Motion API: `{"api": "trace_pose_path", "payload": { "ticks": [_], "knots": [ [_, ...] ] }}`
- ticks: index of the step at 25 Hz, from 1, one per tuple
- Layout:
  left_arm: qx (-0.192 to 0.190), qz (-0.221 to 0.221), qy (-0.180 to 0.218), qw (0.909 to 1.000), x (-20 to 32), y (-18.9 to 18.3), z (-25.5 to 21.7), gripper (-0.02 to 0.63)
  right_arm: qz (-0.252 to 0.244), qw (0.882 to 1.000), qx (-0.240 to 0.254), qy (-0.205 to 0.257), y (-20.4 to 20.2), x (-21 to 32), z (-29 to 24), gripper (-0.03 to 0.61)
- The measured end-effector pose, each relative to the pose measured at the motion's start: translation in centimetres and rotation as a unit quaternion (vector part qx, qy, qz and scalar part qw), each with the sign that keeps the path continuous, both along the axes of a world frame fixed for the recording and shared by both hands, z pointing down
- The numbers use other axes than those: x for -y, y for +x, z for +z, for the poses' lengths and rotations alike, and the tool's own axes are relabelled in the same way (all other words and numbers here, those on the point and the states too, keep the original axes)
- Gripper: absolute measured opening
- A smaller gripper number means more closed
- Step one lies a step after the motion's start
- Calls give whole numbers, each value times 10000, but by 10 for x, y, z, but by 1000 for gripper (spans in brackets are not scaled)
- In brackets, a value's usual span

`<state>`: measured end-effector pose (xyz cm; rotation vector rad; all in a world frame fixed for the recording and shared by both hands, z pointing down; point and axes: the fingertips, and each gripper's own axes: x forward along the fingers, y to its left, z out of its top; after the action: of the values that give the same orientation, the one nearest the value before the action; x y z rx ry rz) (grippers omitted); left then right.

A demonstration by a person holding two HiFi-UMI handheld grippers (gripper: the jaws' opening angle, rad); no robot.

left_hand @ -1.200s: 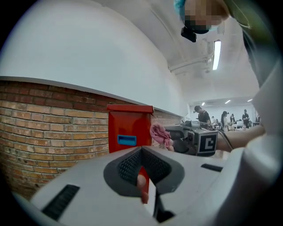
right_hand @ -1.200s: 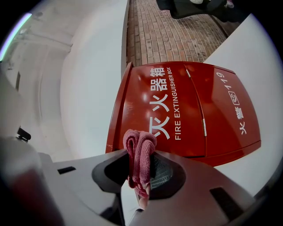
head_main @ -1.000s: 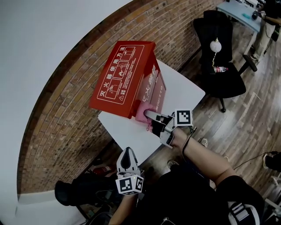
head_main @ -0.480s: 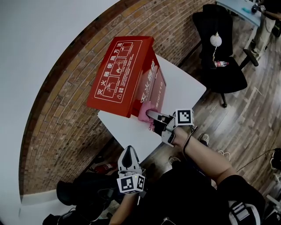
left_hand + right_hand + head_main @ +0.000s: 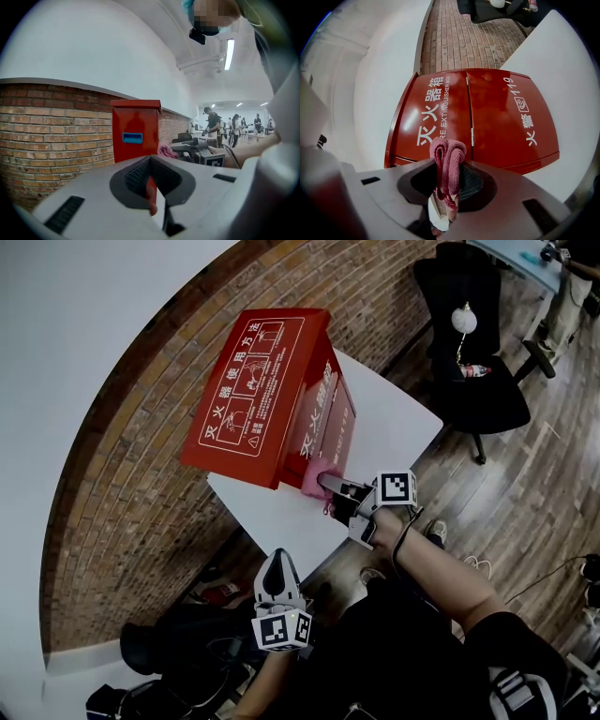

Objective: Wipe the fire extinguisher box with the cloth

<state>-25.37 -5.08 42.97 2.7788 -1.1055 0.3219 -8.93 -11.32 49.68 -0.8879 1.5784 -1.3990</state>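
Left gripper [image 5: 276, 565]: low, clear of white table [image 5: 394, 427], jaws pressed together, empty. Its view alone shows blue tab [image 5: 132, 138] on side of red metal fire extinguisher box [image 5: 258, 399], which stands on table by brick wall [image 5: 141, 474]. Right gripper [image 5: 333, 489]: pinching folded pink cloth [image 5: 447, 157] (fold clear only in its own view) at box's lower front.

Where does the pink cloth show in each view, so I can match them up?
Head view: cloth at centre, against the fire extinguisher box, low on its front.
Left gripper view: cloth small, just right of the box.
Right gripper view: cloth bottom centre, clamped between the jaws.
Shared landmark: the red box.
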Motion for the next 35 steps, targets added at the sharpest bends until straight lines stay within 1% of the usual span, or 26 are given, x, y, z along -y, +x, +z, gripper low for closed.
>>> {"api": "trace_pose_path", "payload": {
  "ticks": [5, 8, 13, 17, 24, 29, 35],
  "knots": [
    [42, 4, -43, 10000, 1, 0, 4, 28, -7, 9996, -229, -182, 1, -1, 19, 107],
    [50, 33, -86, 9999, -1, 2, 6, 28, 9, 9994, -204, -284, 0, -2, 28, 107],
    [82, 70, -126, 9999, -1, 4, 10, 28, 16, 9988, -300, -379, 1, -1, 40, 107],
    [109, 74, -133, 9998, 2, 4, 12, 28, 24, 9987, -353, -362, 1, -1, 46, 107],
    [172, 126, -109, 9997, 13, 19, 15, 28, 0, 9981, -484, -385, 1, -2, 50, 107],
    [205, 135, -80, 9997, 21, 29, 17, 28, -8, 9967, -574, -572, 0, -5, 67, 107],
    [258, 58, -98, 9996, 30, 33, 25, 28, -57, 9952, -646, -729, 0, -6, 89, 106]
  ]
}}
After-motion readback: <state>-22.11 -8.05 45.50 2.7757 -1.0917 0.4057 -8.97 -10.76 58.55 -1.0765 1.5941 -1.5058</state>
